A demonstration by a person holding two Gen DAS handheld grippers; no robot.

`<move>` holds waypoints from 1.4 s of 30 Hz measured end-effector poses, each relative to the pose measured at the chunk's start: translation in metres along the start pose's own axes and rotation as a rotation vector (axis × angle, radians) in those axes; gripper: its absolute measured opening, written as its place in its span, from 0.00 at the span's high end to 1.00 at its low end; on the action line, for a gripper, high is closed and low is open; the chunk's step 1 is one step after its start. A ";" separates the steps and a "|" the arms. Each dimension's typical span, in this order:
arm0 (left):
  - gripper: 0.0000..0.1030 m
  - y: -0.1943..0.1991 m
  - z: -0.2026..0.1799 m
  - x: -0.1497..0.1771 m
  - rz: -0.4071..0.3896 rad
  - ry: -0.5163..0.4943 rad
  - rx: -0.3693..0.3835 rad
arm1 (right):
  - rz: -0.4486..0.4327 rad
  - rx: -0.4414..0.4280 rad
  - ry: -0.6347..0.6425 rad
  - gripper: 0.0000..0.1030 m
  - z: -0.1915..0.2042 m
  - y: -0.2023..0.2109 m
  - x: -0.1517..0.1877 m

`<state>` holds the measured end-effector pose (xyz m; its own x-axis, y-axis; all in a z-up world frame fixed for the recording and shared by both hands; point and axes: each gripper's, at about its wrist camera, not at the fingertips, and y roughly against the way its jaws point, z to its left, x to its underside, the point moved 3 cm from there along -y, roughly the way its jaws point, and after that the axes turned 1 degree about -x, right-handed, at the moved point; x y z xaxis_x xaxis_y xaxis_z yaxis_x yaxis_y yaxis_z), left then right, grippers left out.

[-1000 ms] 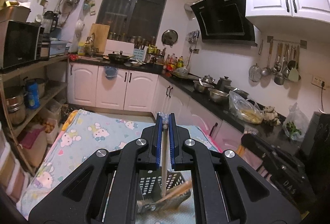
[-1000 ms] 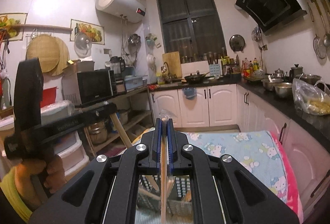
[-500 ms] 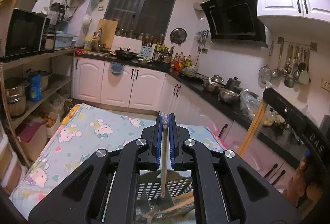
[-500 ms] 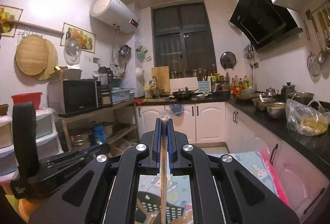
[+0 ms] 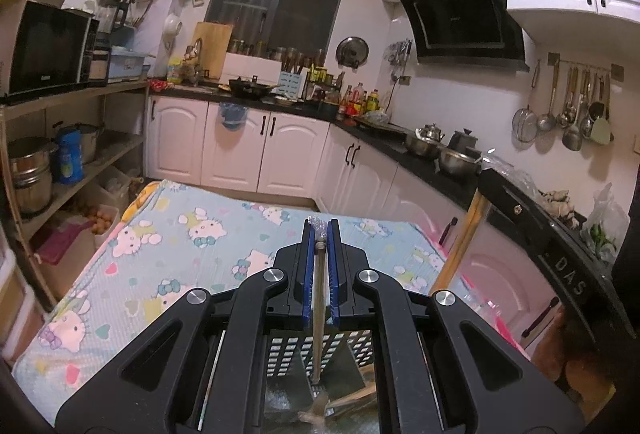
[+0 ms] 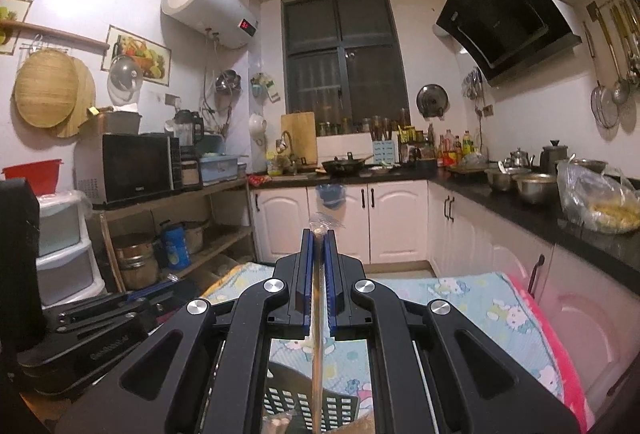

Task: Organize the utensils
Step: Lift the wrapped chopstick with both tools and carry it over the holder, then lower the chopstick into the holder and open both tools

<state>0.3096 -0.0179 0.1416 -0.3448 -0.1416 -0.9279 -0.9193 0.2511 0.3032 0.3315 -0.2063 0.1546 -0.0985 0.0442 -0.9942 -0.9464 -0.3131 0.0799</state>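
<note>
surface: cartoon-print cloth (image 5: 168,258), lower left of the left view | room: we see a kitchen, white cabinets, dark window | left tool (image 5: 320,234) clamped on thin metal utensil (image 5: 319,314) over black slotted basket (image 5: 288,354), bottom centre | right tool (image 6: 319,236) clamped on wooden stick (image 6: 317,354)

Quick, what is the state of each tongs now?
Left tongs: closed on a metal utensil handle.
Right tongs: closed on a thin wooden stick.

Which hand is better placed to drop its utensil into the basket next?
Left, probably. The left gripper holds its metal utensil right over the basket; the right gripper's wooden stick looks further behind it.
</note>
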 end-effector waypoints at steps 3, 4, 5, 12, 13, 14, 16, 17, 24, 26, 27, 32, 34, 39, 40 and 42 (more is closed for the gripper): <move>0.98 -0.006 0.004 0.005 0.021 0.005 -0.009 | 0.015 0.004 -0.003 0.94 0.000 -0.009 0.010; 0.98 -0.007 0.004 0.007 0.025 0.004 -0.012 | 0.018 0.005 -0.002 0.94 0.000 -0.010 0.013; 0.98 -0.008 0.005 0.009 0.028 0.002 -0.014 | 0.022 0.003 0.001 0.94 0.001 -0.011 0.016; 0.98 -0.015 0.009 0.021 0.056 0.000 -0.023 | 0.072 -0.011 0.001 0.94 0.000 -0.017 0.038; 0.98 -0.015 0.009 0.022 0.058 0.000 -0.024 | 0.079 -0.011 -0.002 0.94 -0.001 -0.016 0.041; 0.98 -0.016 0.011 0.024 0.062 0.004 -0.023 | 0.088 -0.012 -0.005 0.94 -0.002 -0.016 0.044; 0.98 -0.015 0.012 0.025 0.064 0.007 -0.024 | 0.104 -0.015 -0.007 0.94 -0.003 -0.014 0.049; 0.98 -0.015 0.013 0.026 0.064 0.006 -0.026 | 0.115 -0.018 -0.006 0.94 -0.004 -0.012 0.052; 0.97 -0.007 0.014 0.030 0.086 0.000 -0.020 | 0.170 -0.038 -0.025 0.94 -0.008 0.001 0.064; 0.93 -0.004 0.014 0.032 0.093 0.001 -0.018 | 0.179 -0.046 -0.026 0.93 -0.008 0.006 0.066; 0.90 -0.002 0.013 0.033 0.096 0.002 -0.014 | 0.183 -0.045 -0.021 0.93 -0.007 0.008 0.067; 0.79 0.003 0.008 0.035 0.101 -0.008 -0.015 | 0.204 -0.043 -0.006 0.87 -0.006 0.016 0.069; 0.76 0.004 0.008 0.036 0.107 -0.004 -0.014 | 0.212 -0.041 -0.014 0.82 -0.007 0.018 0.068; 0.69 0.009 0.006 0.029 0.100 -0.005 -0.018 | 0.221 -0.037 -0.026 0.78 -0.010 0.024 0.061; 0.68 0.011 0.006 0.028 0.101 -0.010 -0.019 | 0.219 -0.037 -0.023 0.77 -0.010 0.026 0.060; 0.65 0.015 0.005 0.027 0.101 -0.006 -0.021 | 0.216 -0.039 -0.020 0.73 -0.010 0.031 0.057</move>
<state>0.2874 -0.0130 0.1198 -0.4351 -0.1105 -0.8936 -0.8836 0.2434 0.4001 0.2998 -0.2228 0.0999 -0.3043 -0.0092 -0.9525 -0.8900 -0.3536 0.2877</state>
